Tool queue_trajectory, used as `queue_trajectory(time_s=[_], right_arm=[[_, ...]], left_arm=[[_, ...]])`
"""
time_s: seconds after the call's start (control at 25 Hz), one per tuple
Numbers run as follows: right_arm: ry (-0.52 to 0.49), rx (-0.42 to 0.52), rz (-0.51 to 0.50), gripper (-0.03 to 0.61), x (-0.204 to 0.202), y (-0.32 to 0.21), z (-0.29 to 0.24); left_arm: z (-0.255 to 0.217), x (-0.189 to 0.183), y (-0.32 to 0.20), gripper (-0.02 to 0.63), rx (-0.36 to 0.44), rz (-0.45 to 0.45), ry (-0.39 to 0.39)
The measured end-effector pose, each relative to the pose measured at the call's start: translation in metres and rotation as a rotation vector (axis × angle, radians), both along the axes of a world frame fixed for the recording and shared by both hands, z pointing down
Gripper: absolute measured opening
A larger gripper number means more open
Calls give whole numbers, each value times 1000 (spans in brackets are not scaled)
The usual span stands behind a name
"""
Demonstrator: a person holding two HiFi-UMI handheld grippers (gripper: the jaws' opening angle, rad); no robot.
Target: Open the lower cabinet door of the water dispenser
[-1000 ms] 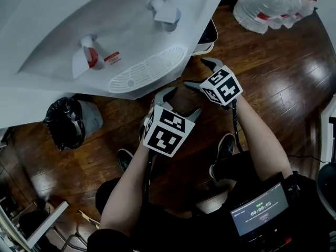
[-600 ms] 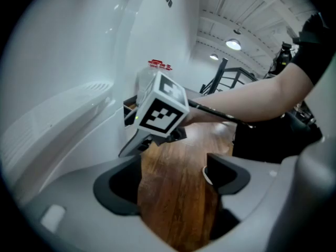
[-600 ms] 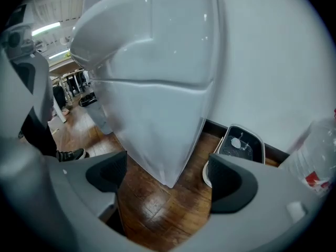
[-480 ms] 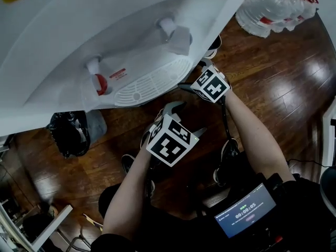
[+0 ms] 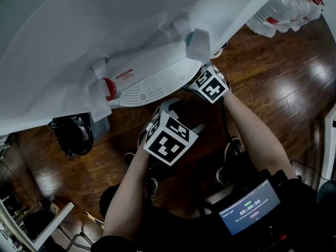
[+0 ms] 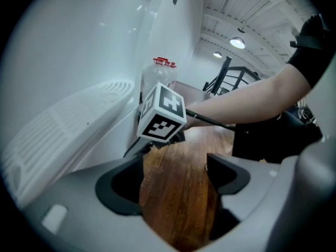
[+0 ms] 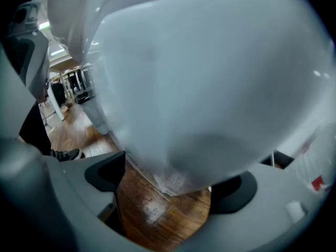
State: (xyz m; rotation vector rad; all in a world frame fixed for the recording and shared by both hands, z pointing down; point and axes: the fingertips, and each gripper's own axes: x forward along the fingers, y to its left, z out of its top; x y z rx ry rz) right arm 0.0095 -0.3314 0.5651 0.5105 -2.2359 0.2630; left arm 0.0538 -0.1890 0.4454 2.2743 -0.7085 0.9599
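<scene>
Bin bag [image 5: 71, 135]: black, on the wooden floor [image 5: 283, 88] at the left, beside the dispenser's foot.
Water dispenser [image 5: 105, 30]: white, seen from above; it fills the upper left of the head view.
Taps: a red one [image 5: 107, 88] to the left, a pale one [image 5: 197, 41] to the right, with the round drip grille [image 5: 152, 85] below and between them.
Left tool [image 5: 181, 115]: held over the floor just in front of the grille. Its jaws have just been opening and stand wide, with only floorboards between them.
Right tool [image 7: 165, 188]: close under the dispenser's right front edge. Its jaws have just been opening and are spread, and the pads press on nothing. The white body looms right ahead.
Lower cabinet door: below the tap shelf and hidden in the head view. I cannot tell whether the white face in the right gripper view is the door.
Bottled water pack [image 5: 286, 7]: on the floor at the far right, well apart from both tools.
</scene>
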Motion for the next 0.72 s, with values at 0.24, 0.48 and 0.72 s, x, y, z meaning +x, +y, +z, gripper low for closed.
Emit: queue_trajectory(time_s=[0.24,0.48,0.72], right_arm=[[-10,-57,73,471,7,8,2],[-4,-97,122,471,15,23,3],[-23,-127,164,471,27,47,3]], left_arm=[[-5,9,9,397,-4,40,-3],[-12,3,14,397,14,43,-9],[-23,-1,29,396,40,70,-18]])
